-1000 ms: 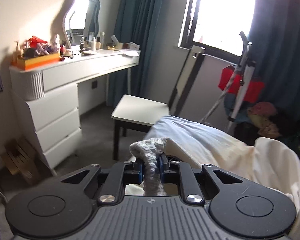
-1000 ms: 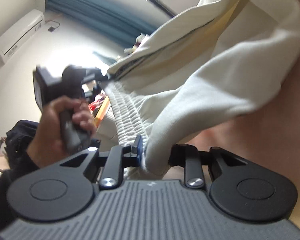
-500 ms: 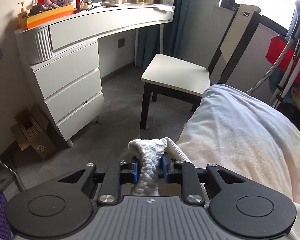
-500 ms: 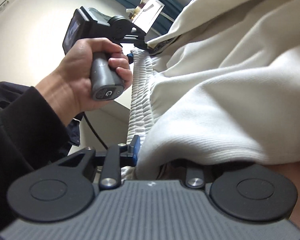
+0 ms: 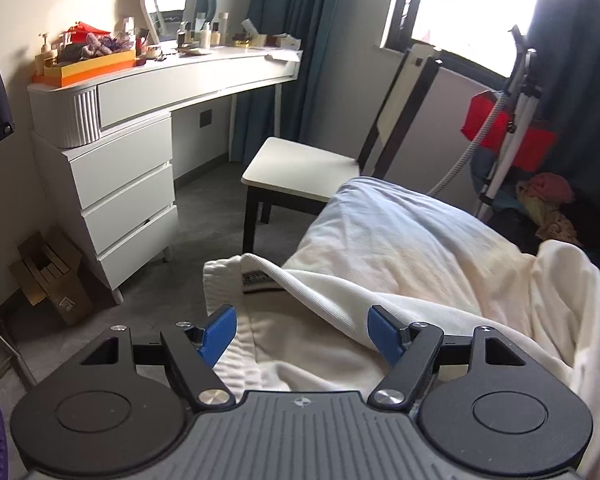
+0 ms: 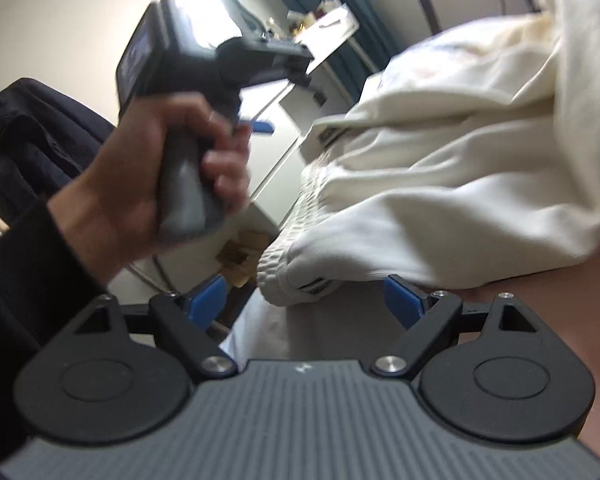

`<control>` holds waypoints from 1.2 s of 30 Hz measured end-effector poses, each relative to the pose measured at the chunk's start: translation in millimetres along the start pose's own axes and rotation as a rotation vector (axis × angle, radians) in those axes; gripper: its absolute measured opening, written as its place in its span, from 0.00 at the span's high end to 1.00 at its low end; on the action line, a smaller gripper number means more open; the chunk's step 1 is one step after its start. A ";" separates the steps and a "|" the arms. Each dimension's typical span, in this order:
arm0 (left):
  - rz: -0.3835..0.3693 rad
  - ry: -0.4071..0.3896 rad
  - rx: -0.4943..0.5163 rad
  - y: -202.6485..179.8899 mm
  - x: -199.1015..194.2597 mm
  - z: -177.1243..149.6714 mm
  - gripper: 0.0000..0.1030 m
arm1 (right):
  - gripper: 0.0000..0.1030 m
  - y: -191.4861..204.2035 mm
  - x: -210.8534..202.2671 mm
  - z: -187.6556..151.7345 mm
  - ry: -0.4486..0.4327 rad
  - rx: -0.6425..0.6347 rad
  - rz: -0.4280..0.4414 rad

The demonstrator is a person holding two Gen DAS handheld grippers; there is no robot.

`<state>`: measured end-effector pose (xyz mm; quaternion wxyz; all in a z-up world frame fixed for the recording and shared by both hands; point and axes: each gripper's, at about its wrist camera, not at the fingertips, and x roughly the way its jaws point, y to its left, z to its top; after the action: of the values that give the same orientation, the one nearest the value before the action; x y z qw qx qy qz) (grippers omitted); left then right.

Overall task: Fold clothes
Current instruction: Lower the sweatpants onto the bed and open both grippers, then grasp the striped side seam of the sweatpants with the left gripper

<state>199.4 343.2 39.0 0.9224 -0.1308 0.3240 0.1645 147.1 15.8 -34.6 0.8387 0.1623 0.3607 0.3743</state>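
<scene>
Left tongs [image 5: 300,332] were spread wide, clamping nothing, just over the ribbed waistband [image 5: 228,300] of the cream garment [image 5: 380,296] lying bunched on the bed [image 5: 400,224]. Right tongs [image 6: 306,300] were likewise apart and empty at the waistband's other end. Garment lay loosely doubled and rumpled, not a neat fold; smoothing and further folds seemingly remained.

My right gripper [image 6: 306,304] sits spread wide, blue pads apart, empty. Just beyond it a cream garment [image 6: 440,184] lies heaped, its ribbed waistband [image 6: 288,256] nearest the gripper. Left of the garment, my blurred left hand [image 6: 156,188] grips the handle of the left gripper [image 6: 256,126]. A white desk [image 6: 328,32] stands beyond the garment.
</scene>
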 end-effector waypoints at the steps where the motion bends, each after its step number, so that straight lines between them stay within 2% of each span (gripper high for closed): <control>1: -0.022 -0.015 0.015 -8.3 -15.9 -10.3 0.27 | 0.15 -2.9 -14.5 -0.3 -0.031 -0.027 -0.032; 10: -0.279 -0.115 0.050 -101.8 -135.2 -110.2 0.25 | 0.15 -45.5 -170.9 -17.9 -0.295 -0.229 -0.291; 17: -0.409 -0.198 0.154 -183.9 -182.0 -186.0 0.23 | 0.15 -101.6 -225.8 -29.3 -0.412 -0.207 -0.444; 21: -0.441 -0.121 0.140 -204.3 -165.0 -208.5 0.23 | 0.15 -129.8 -234.8 -36.5 -0.448 -0.138 -0.458; 26: -0.387 -0.024 0.162 -210.0 -114.6 -211.8 0.24 | 0.15 -150.1 -235.5 -40.7 -0.447 -0.082 -0.451; 31: -0.391 -0.051 0.148 -205.7 -77.1 -202.0 0.25 | 0.15 -165.6 -228.4 -40.8 -0.416 -0.060 -0.419; 36: -0.400 -0.082 0.131 -201.1 -40.4 -191.9 0.27 | 0.15 -192.2 -212.4 -42.9 -0.349 0.053 -0.379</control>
<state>141.3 84.3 -53.0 0.9556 -0.1255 0.2640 -0.0383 116.4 -270.6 -65.6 0.9388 0.1758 0.2444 0.1671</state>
